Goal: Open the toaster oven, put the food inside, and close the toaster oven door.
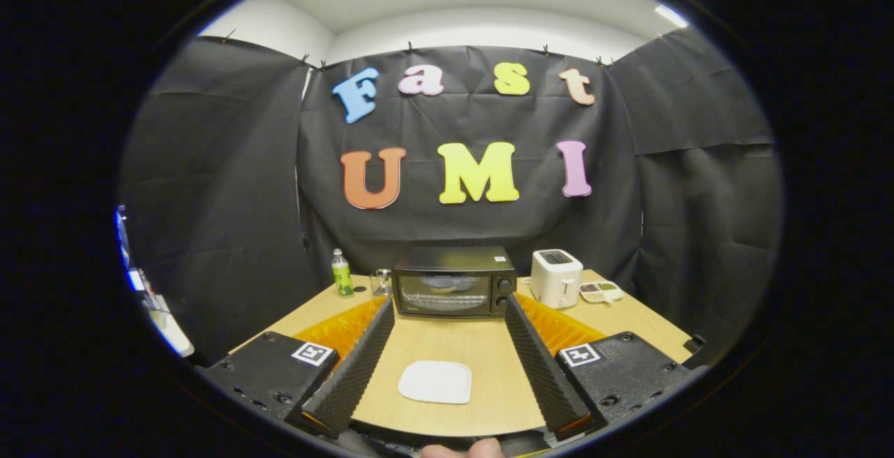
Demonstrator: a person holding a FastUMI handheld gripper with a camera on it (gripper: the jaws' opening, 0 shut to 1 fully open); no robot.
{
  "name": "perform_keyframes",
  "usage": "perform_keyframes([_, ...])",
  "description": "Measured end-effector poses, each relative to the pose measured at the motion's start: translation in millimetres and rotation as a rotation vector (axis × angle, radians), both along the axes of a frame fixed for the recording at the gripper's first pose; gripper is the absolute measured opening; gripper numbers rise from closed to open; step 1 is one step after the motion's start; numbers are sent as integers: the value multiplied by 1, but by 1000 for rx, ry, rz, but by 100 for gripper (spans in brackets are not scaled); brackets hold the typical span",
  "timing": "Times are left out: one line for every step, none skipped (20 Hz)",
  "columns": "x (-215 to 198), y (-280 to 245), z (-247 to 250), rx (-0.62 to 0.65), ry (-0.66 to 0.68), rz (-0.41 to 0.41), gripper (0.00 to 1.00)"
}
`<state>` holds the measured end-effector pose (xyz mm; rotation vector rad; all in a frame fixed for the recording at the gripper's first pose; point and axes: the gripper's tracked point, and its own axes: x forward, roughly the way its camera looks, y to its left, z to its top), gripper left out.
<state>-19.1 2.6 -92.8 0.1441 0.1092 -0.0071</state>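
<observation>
A black toaster oven (454, 282) stands at the far side of the wooden table (489, 374), its glass door shut. Something pale rests on the rack behind the glass; what it is cannot be made out. A white square plate (436, 382) lies bare on the table between my fingers (360, 360), nearer than the oven. My gripper (450, 308) is open, its fingers spread wide with nothing held, the tips reaching toward the oven's lower corners.
A white pop-up toaster (556, 277) stands right of the oven, with a small dish of food (601, 292) beside it. A green bottle (341, 273) and a clear glass (380, 281) stand left of the oven. Fingertips of a hand (461, 449) show behind the gripper.
</observation>
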Motion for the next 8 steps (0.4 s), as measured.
perform_keyframes([0, 1, 0, 5, 1, 0, 100])
perform_keyframes([0, 1, -1, 8, 1, 0, 100])
perform_keyframes([0, 1, -1, 7, 3, 0, 100])
perform_keyframes([0, 1, -1, 7, 1, -3, 100])
perform_keyframes([0, 1, -1, 5, 1, -4, 100])
perform_keyframes([-1, 2, -2, 4, 2, -4, 100])
perform_keyframes([-1, 2, -2, 6, 2, -3, 100])
perform_keyframes([-1, 4, -3, 8, 3, -2, 100])
